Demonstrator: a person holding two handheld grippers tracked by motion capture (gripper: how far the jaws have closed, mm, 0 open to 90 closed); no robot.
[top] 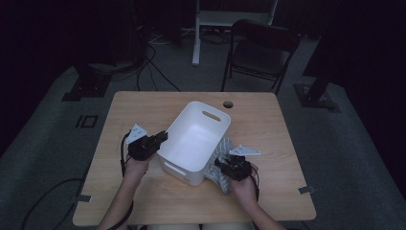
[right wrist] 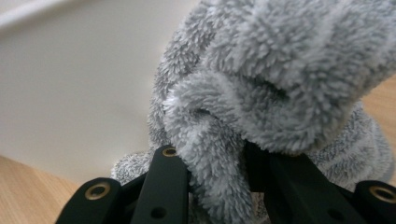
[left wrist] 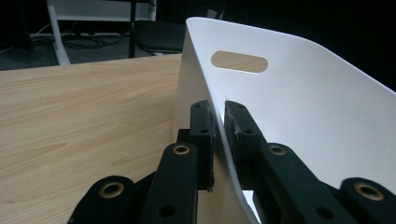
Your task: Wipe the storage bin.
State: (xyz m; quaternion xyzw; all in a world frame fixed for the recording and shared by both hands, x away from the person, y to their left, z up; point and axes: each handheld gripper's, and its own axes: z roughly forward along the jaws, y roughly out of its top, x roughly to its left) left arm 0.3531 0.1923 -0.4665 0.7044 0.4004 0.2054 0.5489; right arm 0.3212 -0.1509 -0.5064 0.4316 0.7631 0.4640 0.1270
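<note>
A white plastic bin (top: 195, 139) with slot handles stands tilted on the wooden table (top: 143, 108). My left gripper (top: 162, 137) is shut on the bin's left rim; in the left gripper view the thin white wall (left wrist: 299, 98) runs between the two black jaws of the left gripper (left wrist: 218, 135). A fluffy grey towel (top: 221, 162) lies crumpled against the bin's right side. My right gripper (top: 221, 164) is shut on a fold of it. Close up, the grey towel (right wrist: 261, 93) bulges out between the jaws of the right gripper (right wrist: 219, 158), with the white bin wall (right wrist: 70, 84) right behind.
A round cable hole (top: 228, 104) sits near the table's far edge. A dark folding chair (top: 261, 50) stands behind the table. Cables trail from both grippers over the table's near edge.
</note>
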